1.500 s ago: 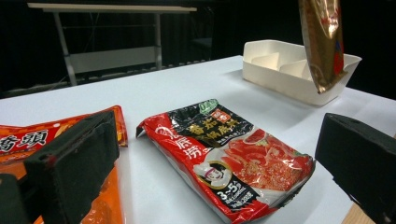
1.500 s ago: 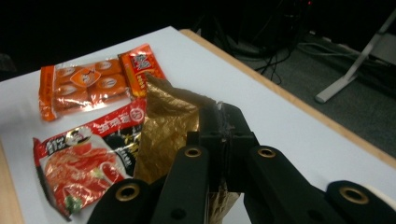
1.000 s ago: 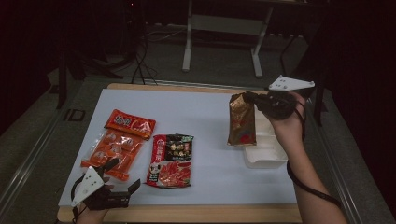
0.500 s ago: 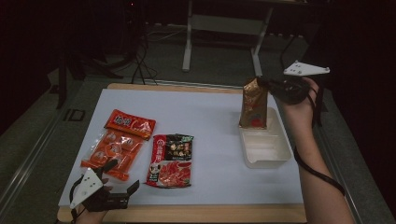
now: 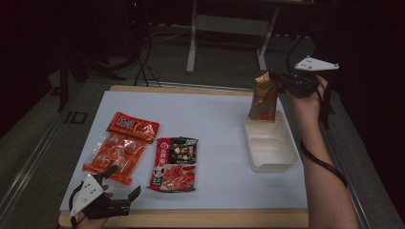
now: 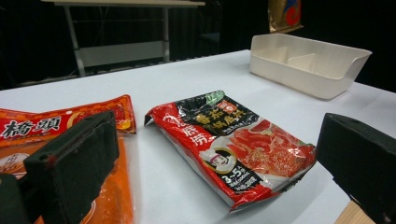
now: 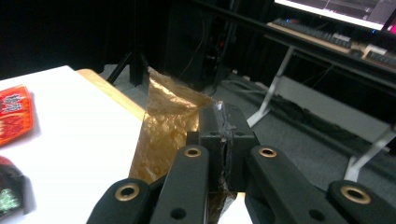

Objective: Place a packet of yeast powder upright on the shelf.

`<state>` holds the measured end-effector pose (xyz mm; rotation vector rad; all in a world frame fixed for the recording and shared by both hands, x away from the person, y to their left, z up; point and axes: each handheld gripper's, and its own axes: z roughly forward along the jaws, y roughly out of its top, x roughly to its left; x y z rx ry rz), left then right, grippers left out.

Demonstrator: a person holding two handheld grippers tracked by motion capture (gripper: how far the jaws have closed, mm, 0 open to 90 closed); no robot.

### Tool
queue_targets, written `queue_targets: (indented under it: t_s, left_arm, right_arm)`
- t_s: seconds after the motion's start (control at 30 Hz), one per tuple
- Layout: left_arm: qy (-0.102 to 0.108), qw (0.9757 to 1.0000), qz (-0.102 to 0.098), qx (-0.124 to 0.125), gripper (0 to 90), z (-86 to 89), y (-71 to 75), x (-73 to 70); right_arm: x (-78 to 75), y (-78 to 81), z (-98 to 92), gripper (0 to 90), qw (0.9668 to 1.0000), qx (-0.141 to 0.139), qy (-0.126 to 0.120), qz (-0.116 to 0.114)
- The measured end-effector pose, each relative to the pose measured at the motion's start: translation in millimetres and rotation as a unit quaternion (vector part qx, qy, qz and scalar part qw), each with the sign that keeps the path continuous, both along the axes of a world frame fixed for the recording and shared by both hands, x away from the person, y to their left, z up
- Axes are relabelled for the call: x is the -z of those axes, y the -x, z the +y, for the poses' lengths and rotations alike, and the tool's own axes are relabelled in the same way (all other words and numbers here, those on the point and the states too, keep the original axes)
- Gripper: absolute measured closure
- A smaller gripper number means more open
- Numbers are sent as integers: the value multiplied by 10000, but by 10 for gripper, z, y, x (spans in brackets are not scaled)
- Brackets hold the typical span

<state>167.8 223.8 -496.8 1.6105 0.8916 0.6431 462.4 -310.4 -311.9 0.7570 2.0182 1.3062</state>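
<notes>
Count: 2 orange snack packs (image 5: 133, 127) (image 5: 109, 157), 1 red-black pouch (image 5: 174, 163), 1 gold bag (image 5: 264, 95), 1 white tray (image 5: 272, 164), 2 grippers (image 5: 111, 193) (image 5: 282, 81).

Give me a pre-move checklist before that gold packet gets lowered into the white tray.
1. Grip: right gripper is shut on the top edge of the gold packet - ok.
2. Packet attitude: hangs roughly upright, lower end at the far end of the white tray - ok.
3. Tray space: both compartments look bare - ok.
4. Packet bottom touching the tray floor or hanging above it - cannot tell.
5. Left gripper: open, holding nothing, at the near table edge, away from the tray - ok.
6. Other packets: orange packet and red-and-black packet lie flat, well left of the tray - ok.
</notes>
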Motion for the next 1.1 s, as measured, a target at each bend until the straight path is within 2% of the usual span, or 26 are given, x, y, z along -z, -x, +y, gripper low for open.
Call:
queue_targets:
  t_s: [0.2,0.27,0.37,0.57,0.63,0.7,1.0,1.1]
  left_arm:
    - [-14,10000,23,-38,3,9,18,8]
    - [-23,10000,32,-49,3,10,20,11]
    - [-31,10000,28,-49,3,9,25,10]
    - [-27,10000,52,-67,3,0,21,18]
    - [-48,10000,58,-52,3,-7,17,21]
    - [-61,9999,68,-44,3,-15,15,23]
    - [-73,9999,84,-43,3,-17,11,29]
    - [-87,9999,71,-28,3,-20,10,27]
  right_arm:
    - [120,-110,-50,882,9999,93,58,-67]
    - [172,-152,-78,883,10000,65,-46,-52]
    - [239,-195,-104,883,9999,73,-66,-96]
    - [369,-285,-135,883,9998,96,69,-169]
    - [408,-316,-153,882,9999,81,-21,-117]
    - [448,-335,-154,882,9998,130,32,-154]
    - [650,-383,-156,879,9999,89,-32,102]
    - [693,-380,-165,879,9996,91,-142,215]
